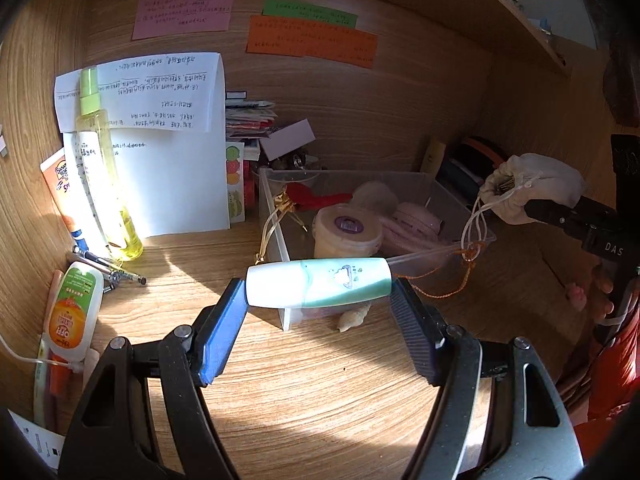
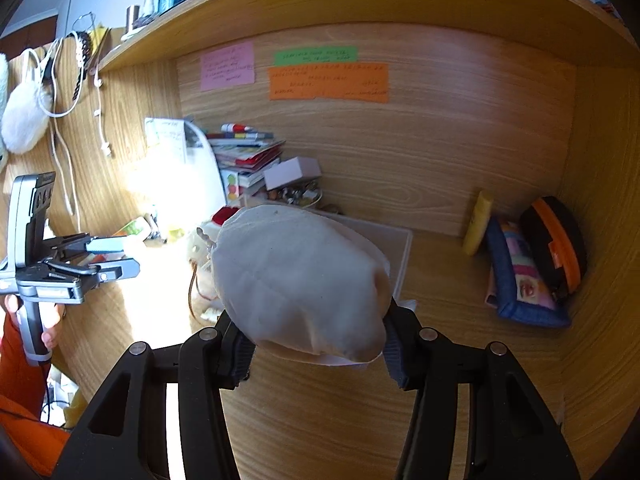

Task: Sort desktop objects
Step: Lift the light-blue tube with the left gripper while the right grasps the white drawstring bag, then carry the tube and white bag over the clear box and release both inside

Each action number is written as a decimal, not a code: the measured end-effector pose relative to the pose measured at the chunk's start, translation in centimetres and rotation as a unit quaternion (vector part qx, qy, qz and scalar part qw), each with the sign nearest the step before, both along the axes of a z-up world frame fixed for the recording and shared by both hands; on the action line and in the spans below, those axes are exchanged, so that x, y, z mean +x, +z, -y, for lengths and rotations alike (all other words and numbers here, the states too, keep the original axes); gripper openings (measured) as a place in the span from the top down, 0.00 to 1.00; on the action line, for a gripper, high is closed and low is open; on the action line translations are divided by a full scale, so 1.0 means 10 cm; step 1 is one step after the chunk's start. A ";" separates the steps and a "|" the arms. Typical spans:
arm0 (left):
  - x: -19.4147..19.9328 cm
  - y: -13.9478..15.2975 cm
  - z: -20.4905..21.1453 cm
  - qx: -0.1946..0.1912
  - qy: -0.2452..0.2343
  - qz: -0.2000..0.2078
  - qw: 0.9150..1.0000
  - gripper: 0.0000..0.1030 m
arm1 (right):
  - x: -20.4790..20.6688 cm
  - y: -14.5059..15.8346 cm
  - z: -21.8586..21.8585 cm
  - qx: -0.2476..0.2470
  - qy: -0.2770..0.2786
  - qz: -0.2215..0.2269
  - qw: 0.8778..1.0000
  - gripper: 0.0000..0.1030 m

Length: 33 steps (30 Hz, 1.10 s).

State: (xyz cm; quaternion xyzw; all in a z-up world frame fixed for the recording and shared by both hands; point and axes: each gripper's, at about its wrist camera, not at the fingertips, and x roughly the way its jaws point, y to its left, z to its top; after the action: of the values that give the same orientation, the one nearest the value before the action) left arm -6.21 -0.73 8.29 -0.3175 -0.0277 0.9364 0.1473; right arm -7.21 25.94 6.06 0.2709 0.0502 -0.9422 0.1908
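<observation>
- Blue-padded fingers of the left gripper pinch a white-and-teal tube crosswise by its two ends, held above the wooden tabletop.
- Cream cloth drawstring pouch sits clamped between the fingers of the right gripper, its cords dangling over the bin.
- Just beyond the tube stands a clear plastic bin holding a round white tub and a pink zip pouch.
- Farther left, a yellow spray bottle stands upright against white papers.
- Sticky notes cling to the back panel.
</observation>
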 end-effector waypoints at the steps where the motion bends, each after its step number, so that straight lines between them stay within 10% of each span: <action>1: -0.03 0.01 -0.01 -0.001 -0.001 -0.001 1.000 0.30 | -0.03 0.03 -0.02 -0.004 -0.002 -0.003 1.000 0.52; 33: -0.57 -0.20 -0.27 -0.032 -0.022 0.029 0.999 0.30 | -0.81 -0.33 0.18 0.021 0.014 0.054 0.998 0.52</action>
State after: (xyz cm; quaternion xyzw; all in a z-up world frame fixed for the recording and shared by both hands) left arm -11.91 1.99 6.28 -0.3500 0.0055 0.9235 0.1570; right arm -15.33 24.12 2.81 0.3247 0.0637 -0.9221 0.2004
